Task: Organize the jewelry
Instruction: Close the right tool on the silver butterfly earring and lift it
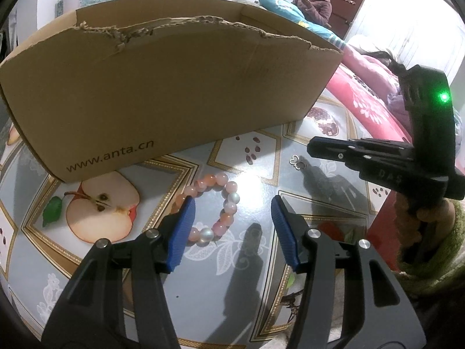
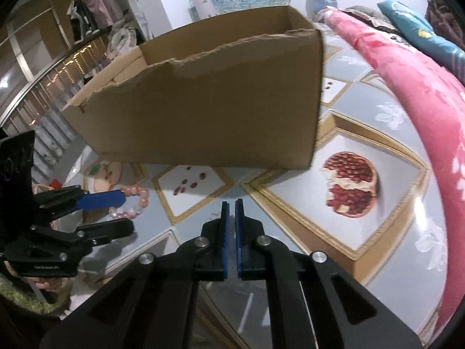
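Note:
A pink and white bead bracelet [image 1: 216, 206] lies on the fruit-print tablecloth [image 1: 247, 276], just in front of the cardboard box [image 1: 162, 99]. My left gripper [image 1: 232, 206] is open, its left blue pad over the bracelet's left side, the right pad well clear of it. A small silver butterfly charm [image 1: 297, 163] lies further right. My right gripper [image 1: 312, 145] hovers close above that charm; in its own view [image 2: 231, 203] the blue pads are nearly together with nothing visible between them. The bracelet [image 2: 136, 200] and the left gripper [image 2: 128, 212] show at the left of the right wrist view.
The open brown box [image 2: 209, 99] with a torn front rim stands at the back of the table. A pink floral quilt [image 2: 421, 101] lies along the right edge. A person [image 1: 315, 3] sits in the background.

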A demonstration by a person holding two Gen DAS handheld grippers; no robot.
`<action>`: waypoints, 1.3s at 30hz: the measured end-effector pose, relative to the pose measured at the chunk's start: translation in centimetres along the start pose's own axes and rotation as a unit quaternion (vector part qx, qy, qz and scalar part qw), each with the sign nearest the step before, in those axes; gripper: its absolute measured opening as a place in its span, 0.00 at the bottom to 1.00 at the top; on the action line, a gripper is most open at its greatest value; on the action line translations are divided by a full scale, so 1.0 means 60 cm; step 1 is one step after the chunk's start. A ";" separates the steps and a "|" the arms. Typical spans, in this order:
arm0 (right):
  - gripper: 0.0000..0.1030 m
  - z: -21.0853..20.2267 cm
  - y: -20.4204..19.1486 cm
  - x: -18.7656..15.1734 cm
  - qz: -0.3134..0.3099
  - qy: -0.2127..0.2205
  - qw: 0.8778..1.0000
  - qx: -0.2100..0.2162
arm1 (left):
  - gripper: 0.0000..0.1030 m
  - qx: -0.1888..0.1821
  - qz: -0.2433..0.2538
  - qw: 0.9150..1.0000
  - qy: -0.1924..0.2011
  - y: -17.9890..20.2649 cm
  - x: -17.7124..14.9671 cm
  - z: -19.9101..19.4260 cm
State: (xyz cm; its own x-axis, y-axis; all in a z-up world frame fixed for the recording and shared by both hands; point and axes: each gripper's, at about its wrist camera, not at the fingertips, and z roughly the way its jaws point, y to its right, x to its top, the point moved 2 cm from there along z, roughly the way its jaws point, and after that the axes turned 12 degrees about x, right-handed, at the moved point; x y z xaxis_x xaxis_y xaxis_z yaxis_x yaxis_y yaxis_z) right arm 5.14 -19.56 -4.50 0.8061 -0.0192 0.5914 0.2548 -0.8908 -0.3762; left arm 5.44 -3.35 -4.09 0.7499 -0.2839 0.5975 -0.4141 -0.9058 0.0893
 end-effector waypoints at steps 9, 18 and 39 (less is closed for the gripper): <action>0.04 0.025 -0.030 -0.014 -0.028 -0.016 0.999 0.002 | 0.51 0.004 -0.006 1.000 0.003 0.000 -0.001 0.000; 0.12 0.026 -0.054 -0.016 -0.068 -0.023 0.997 0.011 | 0.51 0.004 -0.006 1.000 0.003 0.000 -0.001 0.000; 0.15 0.042 -0.054 -0.007 -0.127 -0.045 0.991 0.027 | 0.51 0.005 -0.011 1.000 0.003 -0.003 -0.002 -0.004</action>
State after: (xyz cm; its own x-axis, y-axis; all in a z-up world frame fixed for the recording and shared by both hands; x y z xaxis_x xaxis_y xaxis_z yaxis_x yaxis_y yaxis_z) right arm 5.32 -15.54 -5.36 0.7565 0.2453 0.6062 0.4816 -0.8361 -0.2627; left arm 5.35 -3.07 -4.00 0.7556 -0.2623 0.6002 -0.3923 -0.9150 0.0940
